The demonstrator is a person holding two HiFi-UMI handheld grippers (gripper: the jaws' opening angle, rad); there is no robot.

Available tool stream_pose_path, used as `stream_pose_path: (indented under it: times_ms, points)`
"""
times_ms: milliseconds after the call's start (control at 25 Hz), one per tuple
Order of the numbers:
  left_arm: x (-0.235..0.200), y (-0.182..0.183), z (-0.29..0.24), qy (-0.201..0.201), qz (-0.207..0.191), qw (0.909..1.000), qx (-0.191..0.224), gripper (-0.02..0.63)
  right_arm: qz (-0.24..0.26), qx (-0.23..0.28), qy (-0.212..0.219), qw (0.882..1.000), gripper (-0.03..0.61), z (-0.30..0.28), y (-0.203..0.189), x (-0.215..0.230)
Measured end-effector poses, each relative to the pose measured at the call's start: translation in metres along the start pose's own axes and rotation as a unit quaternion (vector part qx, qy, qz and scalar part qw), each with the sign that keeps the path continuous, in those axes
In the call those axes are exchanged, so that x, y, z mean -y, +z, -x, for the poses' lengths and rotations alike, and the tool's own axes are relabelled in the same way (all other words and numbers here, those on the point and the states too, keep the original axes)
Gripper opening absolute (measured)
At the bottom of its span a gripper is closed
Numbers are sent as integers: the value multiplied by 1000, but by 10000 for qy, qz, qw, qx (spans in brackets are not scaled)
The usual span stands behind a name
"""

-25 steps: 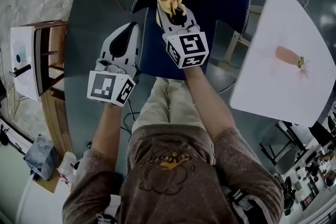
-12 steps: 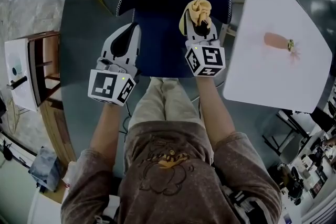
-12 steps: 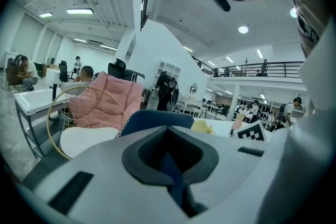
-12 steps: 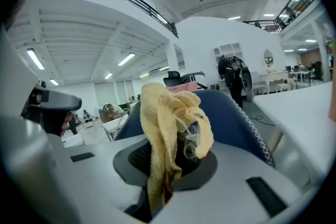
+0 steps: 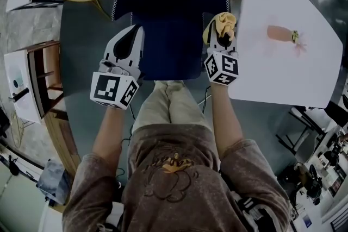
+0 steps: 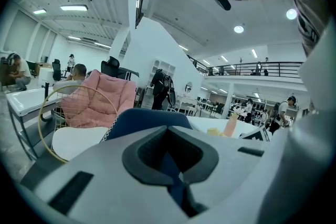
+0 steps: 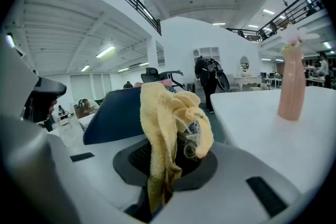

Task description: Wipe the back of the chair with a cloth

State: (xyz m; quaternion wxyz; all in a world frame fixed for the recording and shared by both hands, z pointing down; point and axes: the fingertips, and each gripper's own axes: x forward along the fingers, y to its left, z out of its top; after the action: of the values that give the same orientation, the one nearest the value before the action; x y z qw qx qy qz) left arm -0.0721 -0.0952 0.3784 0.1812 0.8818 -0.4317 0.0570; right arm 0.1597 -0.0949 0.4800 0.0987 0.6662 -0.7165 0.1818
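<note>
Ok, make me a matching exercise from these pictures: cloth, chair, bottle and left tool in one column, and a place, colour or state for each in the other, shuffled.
Column one:
1. cloth
2. chair
3. bottle
4. left tool

Column two:
A. standing on the white table
B. dark blue
C. closed, with nothing in it
D. pinched in the right tool

Pairs: 1-D, 2-B, 3-A, 4-C
</note>
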Motion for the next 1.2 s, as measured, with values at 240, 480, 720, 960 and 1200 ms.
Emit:
stream_pose_path:
  times_ms: [240,480,720,960,1200]
  points:
    - [5,-8,-7,-74,-46,10000,-49,3,-274,-124,-184,9994,69,-1,-21,10]
    - [1,-20,-11,-31,-38,10000,-42,3,-116,-266,-208,9994,69,-16,-40,15]
    - [-5,-34,-19,-10,-9,10000,-70,3,-62,-326,-457,9984,69,-35,-53,30]
    - [-13,-43,-23,19,43,9999,-93,3,16,-307,-522,9982,69,-56,-55,45]
    - [-25,-53,-28,134,59,9998,-133,3,162,-228,-348,9990,69,-73,-57,41]
